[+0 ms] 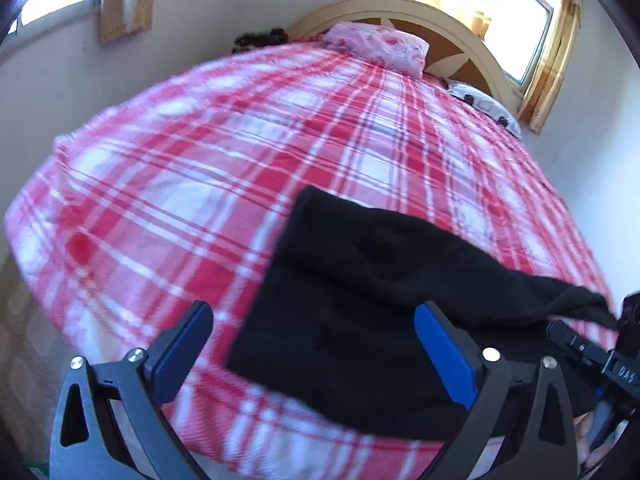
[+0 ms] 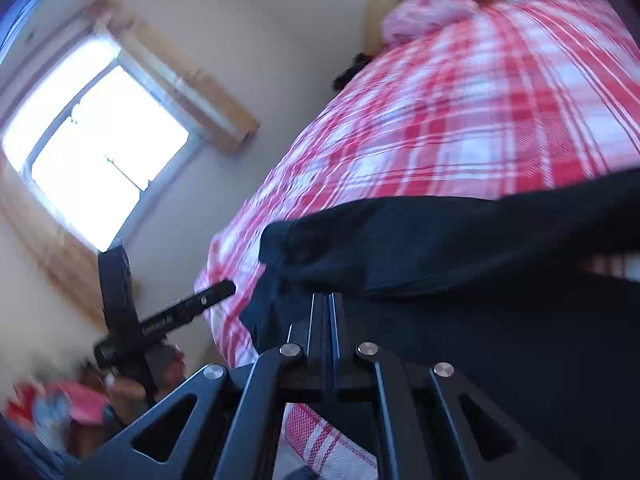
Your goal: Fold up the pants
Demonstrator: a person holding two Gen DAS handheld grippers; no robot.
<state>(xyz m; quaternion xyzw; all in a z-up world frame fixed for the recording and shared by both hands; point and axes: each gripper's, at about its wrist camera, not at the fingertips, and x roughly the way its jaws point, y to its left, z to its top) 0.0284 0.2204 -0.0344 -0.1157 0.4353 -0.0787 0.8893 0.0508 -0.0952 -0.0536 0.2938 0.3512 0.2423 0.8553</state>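
Note:
Black pants [image 1: 352, 300] lie folded on the red and white plaid bed cover [image 1: 200, 184], near the front edge. My left gripper [image 1: 316, 344] is open, its blue pads wide apart just above the pants' left part, holding nothing. My right gripper [image 2: 325, 300] is shut on a corner of the black pants [image 2: 460, 240] and lifts it off the bed; that raised corner also shows in the left wrist view [image 1: 580, 304], beside the right gripper's body [image 1: 592, 356]. The left gripper's body shows in the right wrist view [image 2: 160, 320].
A pink flowered pillow [image 1: 380, 46] and a white pillow [image 1: 484, 104] lie at the headboard [image 1: 440, 20]. Windows [image 2: 96, 144] with curtains sit on the walls beside the bed. A dark object [image 1: 260, 38] sits at the bed's far left corner.

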